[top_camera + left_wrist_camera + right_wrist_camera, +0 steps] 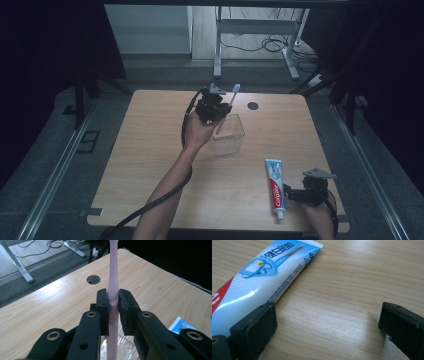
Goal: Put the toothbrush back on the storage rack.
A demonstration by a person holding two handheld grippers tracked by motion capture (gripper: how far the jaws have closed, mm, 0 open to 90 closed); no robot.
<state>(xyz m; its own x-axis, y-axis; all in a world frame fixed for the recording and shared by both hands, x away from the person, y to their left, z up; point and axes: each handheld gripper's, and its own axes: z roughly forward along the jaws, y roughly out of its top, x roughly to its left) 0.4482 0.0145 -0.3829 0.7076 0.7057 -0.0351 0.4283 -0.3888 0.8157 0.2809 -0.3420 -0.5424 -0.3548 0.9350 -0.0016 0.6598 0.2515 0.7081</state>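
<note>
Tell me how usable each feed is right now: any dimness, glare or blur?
High view: dim, dark at the edges, clear container faint. Left gripper view: bright, toothbrush sharp, near jaws slightly soft. Right gripper view: glare streaks on the toothpaste tube and table; near jaws blurred.

Toothpaste tube [259,277], lying just beside the right gripper [327,322]: white Chinese chars on blue, approx. "健白防蛀". Red band w/ white "Colgate" lettering [276,195]; small print unreadable.
</note>
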